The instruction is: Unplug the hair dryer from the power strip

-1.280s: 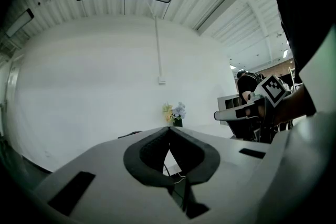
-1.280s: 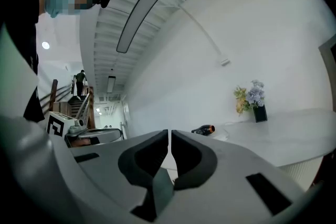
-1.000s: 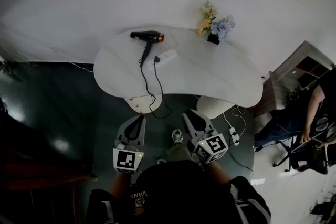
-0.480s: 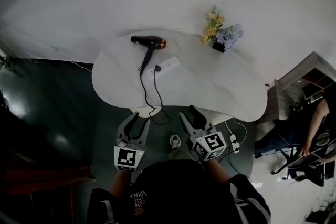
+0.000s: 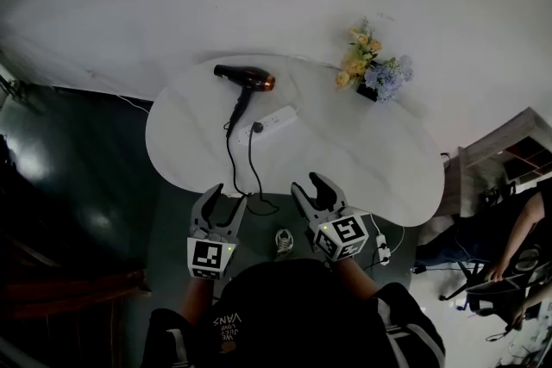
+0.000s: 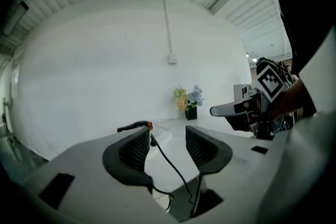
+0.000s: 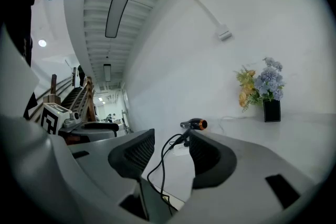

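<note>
A black hair dryer (image 5: 244, 78) with a copper ring lies at the far left of the white table (image 5: 362, 155). Its cord runs to a plug (image 5: 256, 127) in the white power strip (image 5: 276, 118), with slack looping over the table's near edge. My left gripper (image 5: 226, 201) and right gripper (image 5: 308, 185) hang side by side just short of that edge, apart from everything. Both sets of jaws are opening, with nothing between them. The dryer (image 6: 134, 126) and strip (image 6: 161, 136) show beyond the left jaws. The dryer (image 7: 195, 124) and strip (image 7: 180, 151) also show beyond the right jaws.
A dark vase of yellow and blue flowers (image 5: 375, 73) stands at the table's far right. Another power strip (image 5: 382, 247) lies on the dark floor under the right gripper. A person (image 5: 509, 246) sits at the far right. A white wall backs the table.
Both grippers have moved forward to the table's near edge, and their jaws have gone from shut to open. The table and dryer sit nearer in view.
</note>
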Demonstrator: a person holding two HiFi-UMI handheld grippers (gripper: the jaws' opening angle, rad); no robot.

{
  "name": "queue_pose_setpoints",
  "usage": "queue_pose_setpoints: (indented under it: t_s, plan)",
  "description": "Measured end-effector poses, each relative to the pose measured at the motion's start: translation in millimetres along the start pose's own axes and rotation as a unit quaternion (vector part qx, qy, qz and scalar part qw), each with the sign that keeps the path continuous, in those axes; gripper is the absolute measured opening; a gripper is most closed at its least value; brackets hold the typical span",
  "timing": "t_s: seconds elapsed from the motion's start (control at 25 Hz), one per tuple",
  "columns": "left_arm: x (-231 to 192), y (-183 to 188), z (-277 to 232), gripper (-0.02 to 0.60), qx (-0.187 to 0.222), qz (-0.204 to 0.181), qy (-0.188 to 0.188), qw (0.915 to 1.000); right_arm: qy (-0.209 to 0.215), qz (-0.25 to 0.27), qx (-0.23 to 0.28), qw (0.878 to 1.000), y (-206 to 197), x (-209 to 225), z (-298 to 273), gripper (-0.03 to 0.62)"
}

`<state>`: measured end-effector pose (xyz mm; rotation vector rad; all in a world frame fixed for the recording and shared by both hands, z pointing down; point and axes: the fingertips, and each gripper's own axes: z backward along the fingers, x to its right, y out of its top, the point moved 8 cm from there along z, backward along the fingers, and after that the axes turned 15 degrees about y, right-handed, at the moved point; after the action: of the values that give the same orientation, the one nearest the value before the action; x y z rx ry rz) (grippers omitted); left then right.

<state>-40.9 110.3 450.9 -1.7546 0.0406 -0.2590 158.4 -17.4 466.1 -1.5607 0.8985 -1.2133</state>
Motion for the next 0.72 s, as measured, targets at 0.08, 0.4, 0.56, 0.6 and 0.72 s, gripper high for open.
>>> queue_pose_setpoints:
  t_s: [0.08,0.4,0.56,0.6,0.72]
  plan:
    - [0,-1,-13,0.219,-0.008,0.001,0.009,0.9999,0.005,-0.005,-0.007,1.0,2,15,-7,0.189]
    - [-2,-8,-52,0.235,-0.029,-0.004,0.055,0.9981,0.042,-0.005,-0.036,0.998,4,65,-32,0.189]
    - [-5,-13,-65,0.235,-0.042,-0.015,0.072,0.9964,0.057,-0.006,-0.053,0.997,1,84,-45,0.189]
    - [-7,-15,-68,0.235,-0.046,-0.017,0.073,0.9961,0.058,-0.008,-0.056,0.997,0,88,-49,0.189]
    - [-15,-22,-77,0.235,-0.062,-0.023,0.072,0.9952,0.059,-0.012,-0.063,0.996,-6,94,-59,0.189]
